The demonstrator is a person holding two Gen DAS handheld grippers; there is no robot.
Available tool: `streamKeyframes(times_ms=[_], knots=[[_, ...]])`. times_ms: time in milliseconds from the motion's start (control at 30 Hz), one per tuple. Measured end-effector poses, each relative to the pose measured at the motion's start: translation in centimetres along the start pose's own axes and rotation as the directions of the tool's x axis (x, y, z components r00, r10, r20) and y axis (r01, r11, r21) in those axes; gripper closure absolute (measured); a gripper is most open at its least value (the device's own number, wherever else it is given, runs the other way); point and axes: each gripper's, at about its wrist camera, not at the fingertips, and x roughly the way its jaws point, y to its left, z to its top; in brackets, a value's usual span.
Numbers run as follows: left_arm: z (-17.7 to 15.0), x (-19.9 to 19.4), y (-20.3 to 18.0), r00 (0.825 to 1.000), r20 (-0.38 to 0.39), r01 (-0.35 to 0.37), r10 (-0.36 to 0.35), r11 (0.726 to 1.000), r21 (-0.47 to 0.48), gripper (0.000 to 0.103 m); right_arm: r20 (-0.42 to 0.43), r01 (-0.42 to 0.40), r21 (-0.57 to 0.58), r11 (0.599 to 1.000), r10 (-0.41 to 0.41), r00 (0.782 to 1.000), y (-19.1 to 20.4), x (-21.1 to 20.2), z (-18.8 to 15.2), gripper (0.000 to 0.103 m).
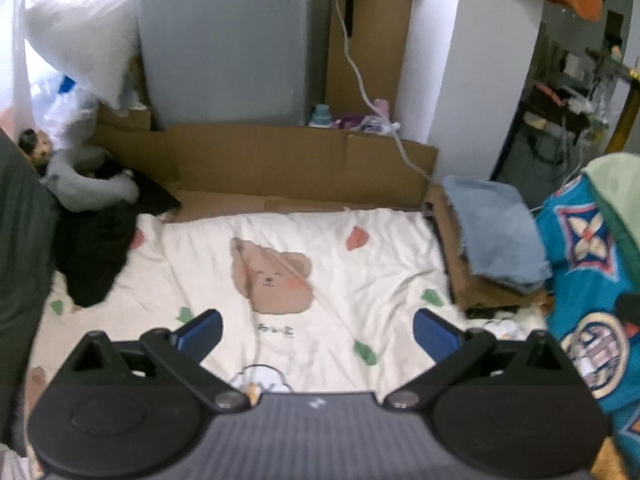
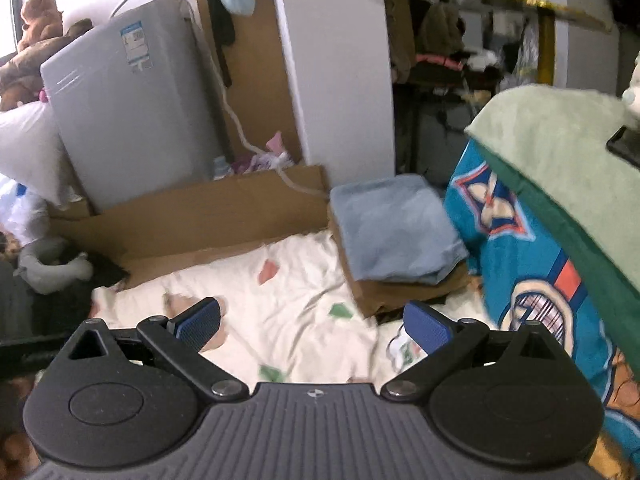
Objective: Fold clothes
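The left gripper hangs above the bed with its blue pads spread wide and nothing between them; the right gripper is likewise wide open and empty. Below both lies a white sheet printed with a brown bear and small red and green shapes, rumpled in places. A folded light blue garment sits on a flattened cardboard piece at the sheet's right edge, well ahead of the right gripper. A dark heap of clothes lies at the left edge of the sheet, with a grey plush toy on top of it. Behind the bed a low cardboard wall stands in front of a grey appliance and a white pillar; a white cable trails down across them. On the right, a teal patterned blanket hangs under a pale green cloth. A white pillow leans against the appliance.
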Motion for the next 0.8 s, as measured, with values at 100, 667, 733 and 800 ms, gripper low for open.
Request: streamKeyframes(times_ms=[100, 667, 733, 800], knots=[[-1.3, 0.3, -0.1, 0.999, -0.006, -0.039, 0.039, 0.999, -0.013, 0.0, 0.035, 0.001, -0.059, 0.998, 0.001, 0.999, 1.0, -0.2, -0.8, 0.002], [-2.5, 1.0, -2.4, 0.994, -0.012, -0.109, 0.109, 0.994, 0.021, 0.0, -0.105, 0.048, -0.094, 0.994, -0.058, 0.993, 2.2, 3.0, -5.1, 0.002], [-2.8, 1.2, -2.7, 0.994, -0.033, -0.099, 0.1, 0.995, 0.025, 0.0, -0.114, 0.063, -0.056, 0.996, -0.07, 0.991, 1.5, 3.3, -5.0, 0.002], [-3.0, 1.5, -2.9, 0.995, -0.064, -0.077, 0.078, 0.997, 0.023, 0.0, -0.112, 0.076, -0.022, 0.997, -0.078, 0.991, 0.9, 3.3, -4.9, 0.002]])
